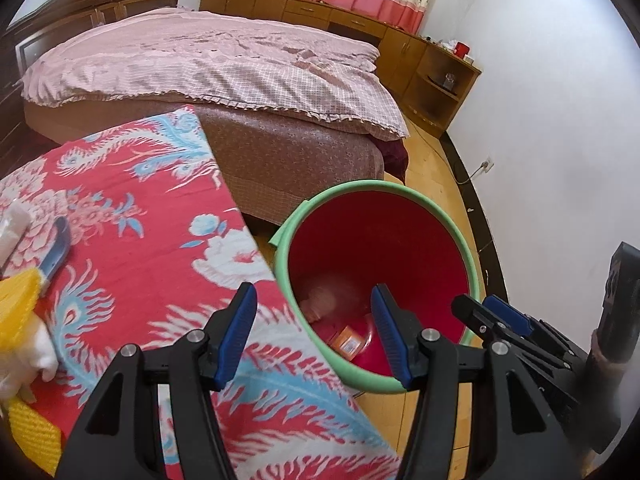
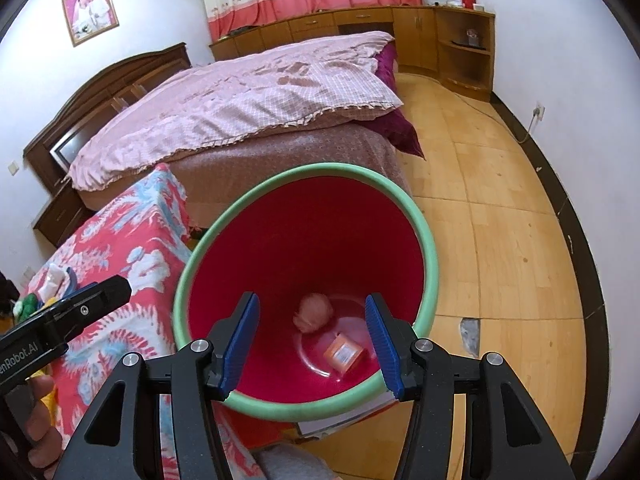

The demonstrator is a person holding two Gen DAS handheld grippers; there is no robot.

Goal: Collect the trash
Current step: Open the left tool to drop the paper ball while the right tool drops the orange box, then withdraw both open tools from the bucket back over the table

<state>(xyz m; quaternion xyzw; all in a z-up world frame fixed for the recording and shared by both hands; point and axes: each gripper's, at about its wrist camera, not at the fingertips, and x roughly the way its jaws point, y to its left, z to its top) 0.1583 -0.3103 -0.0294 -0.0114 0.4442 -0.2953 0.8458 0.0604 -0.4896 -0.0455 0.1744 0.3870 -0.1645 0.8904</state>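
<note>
A red bin with a green rim [image 1: 384, 186] [image 2: 304, 168] stands on the floor beside the table. At its bottom lie a crumpled pinkish paper ball [image 2: 314, 312] [image 1: 324, 296] and a small orange box [image 2: 344, 354] [image 1: 348, 342]. My left gripper [image 1: 314, 296] hovers open over the table edge and the bin's near rim, with nothing between its pads. My right gripper [image 2: 311, 302] is open above the bin's mouth, also holding nothing. Each gripper shows in the other's view: the right gripper [image 1: 492, 312] at the right, the left gripper [image 2: 116, 288] at the left.
The table wears a red floral cloth [image 1: 140, 220] carrying a white tissue pack [image 1: 12, 228], a blue item [image 1: 60, 248] and yellow stuff [image 1: 16, 304]. A bed [image 2: 240, 100] lies behind, wooden cabinets [image 2: 400, 24] along the far wall. Wooden floor [image 2: 500, 240] spreads to the right.
</note>
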